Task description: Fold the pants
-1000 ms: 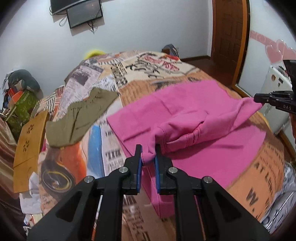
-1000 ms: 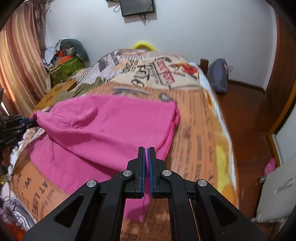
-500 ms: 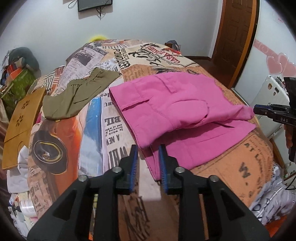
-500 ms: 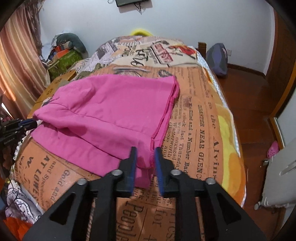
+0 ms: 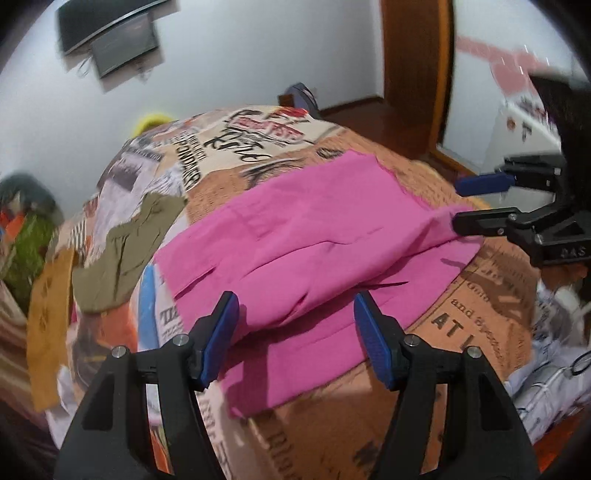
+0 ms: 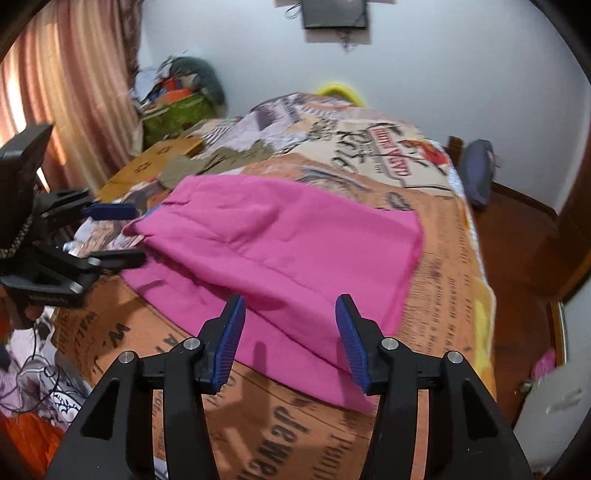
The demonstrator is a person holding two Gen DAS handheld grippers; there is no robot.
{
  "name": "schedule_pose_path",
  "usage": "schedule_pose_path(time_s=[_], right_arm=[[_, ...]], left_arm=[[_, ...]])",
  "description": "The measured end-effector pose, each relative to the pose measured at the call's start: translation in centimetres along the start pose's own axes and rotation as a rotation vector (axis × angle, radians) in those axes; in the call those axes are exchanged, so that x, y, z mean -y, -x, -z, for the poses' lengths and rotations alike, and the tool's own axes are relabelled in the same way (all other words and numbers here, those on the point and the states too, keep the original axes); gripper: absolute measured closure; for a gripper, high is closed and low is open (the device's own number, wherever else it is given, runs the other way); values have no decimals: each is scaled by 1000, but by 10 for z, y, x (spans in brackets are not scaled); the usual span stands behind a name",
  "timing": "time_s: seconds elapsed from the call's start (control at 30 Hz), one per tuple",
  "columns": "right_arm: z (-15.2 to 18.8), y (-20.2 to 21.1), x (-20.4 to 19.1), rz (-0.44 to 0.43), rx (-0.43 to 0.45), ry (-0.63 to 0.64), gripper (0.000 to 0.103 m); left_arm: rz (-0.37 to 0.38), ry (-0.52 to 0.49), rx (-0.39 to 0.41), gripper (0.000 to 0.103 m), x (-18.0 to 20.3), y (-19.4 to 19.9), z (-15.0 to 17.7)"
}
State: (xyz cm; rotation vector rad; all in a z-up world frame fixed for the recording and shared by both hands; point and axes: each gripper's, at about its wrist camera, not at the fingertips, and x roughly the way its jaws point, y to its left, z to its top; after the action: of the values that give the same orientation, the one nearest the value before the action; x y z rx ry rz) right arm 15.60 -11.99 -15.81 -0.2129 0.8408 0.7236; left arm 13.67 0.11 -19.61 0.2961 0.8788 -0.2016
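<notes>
On the bed [image 5: 461, 295] your pink pants [image 5: 314, 236] lay soft and limp, both tools [image 5: 295, 332] [image 6: 288, 332] just opened, empty; regrip at the folded edge

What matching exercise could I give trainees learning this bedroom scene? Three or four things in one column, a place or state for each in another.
Things:
1. pink pants
2. olive garment
3. left gripper
4. wall screen

Places or states:
A. jaws open, nothing between the pads
B. mounted on the white wall
C. folded over on the printed bedspread
D. crumpled beside the pink fabric, farther from the grippers

Pairs: 1-C, 2-D, 3-A, 4-B
</notes>
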Motion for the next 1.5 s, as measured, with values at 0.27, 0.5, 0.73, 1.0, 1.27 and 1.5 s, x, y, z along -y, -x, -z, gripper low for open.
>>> schedule_pose_path(time_s=[0.27, 0.5, 0.73, 1.0, 1.27, 1.5], right_arm=[[-3, -37, -1, -32, -80, 12, 56], [-6, -42, -8, -31, -78, 61, 56], [-9, -39, -9, -25, -34, 40, 87], [-6, -18, -11, 3, 21, 63, 95], [6, -12, -17, 3, 10, 87, 95], [16, -22, -19, -11, -54, 66, 95]], left_arm=[[41, -19, -71, 42, 2, -33, -7], [53, 3, -64, 78, -3, -30, -2], [70, 37, -40, 84, -9, -23, -4], [75, 21, -9, 85, 3, -8, 0], [73, 14, -9, 85, 9, -2, 10], [77, 30, -33, 85, 10, -6, 19]])
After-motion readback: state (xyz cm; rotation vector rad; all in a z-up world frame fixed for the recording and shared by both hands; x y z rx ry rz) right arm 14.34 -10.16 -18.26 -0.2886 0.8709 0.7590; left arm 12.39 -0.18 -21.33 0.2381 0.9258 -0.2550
